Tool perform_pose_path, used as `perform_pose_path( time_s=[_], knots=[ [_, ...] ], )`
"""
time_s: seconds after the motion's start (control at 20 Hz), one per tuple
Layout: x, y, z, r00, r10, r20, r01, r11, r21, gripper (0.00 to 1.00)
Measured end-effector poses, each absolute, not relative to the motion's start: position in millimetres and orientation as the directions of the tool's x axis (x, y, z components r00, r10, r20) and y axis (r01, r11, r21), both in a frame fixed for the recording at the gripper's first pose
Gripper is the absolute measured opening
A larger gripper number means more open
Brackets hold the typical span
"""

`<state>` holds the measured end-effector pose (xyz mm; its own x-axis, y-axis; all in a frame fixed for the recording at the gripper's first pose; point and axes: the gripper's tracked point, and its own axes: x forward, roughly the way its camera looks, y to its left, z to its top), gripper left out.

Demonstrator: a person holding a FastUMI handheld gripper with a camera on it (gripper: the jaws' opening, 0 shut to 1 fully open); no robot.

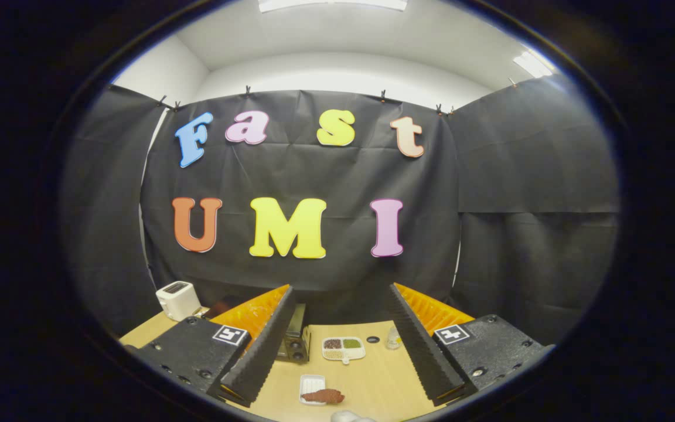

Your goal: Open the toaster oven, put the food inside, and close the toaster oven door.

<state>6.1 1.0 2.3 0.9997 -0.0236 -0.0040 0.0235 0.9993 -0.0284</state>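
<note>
I hold my gripper [337,346] high with fingers spread and empty, to survey the oven [294,337] and the food [323,396] on the table [372,381].

One gripper [337,346], with two fingers [264,346] spread wide apart and nothing held between them.

One wooden table [384,381].

One white pop-up toaster [177,299], at the table's far left corner.

One dark toaster oven [295,340], partly hidden behind the left finger; door state cannot be told.

One white divided dish [343,348] with three compartments, each holding a different filling: one dark brown, one green, one pale.

One small white tray [312,387], rectangular.

One piece of brown food [323,396], lying on that tray.

One small bottle [394,338], just beside the right finger.

One small dark round item [372,339] on the table, too small to identify.

One pale object [346,416] at the near table edge, partly cut off.
</note>
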Motion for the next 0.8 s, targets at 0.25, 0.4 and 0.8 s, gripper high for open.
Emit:
perform_pose_path(
  time_s=[0.25, 0.4, 0.8],
  knots=[
    [16.2, 13.9, -5.5, 0.999, -0.033, -0.008, 0.033, 0.999, -0.033, 1.0],
    [30.9, 29.7, -21.8, 0.999, -0.039, -0.03, 0.038, 0.999, -0.036, 1.0],
    [101.2, 109.9, -64.7, 0.998, 0.003, -0.061, -0.004, 1.0, -0.03, 1.0]
  ],
)
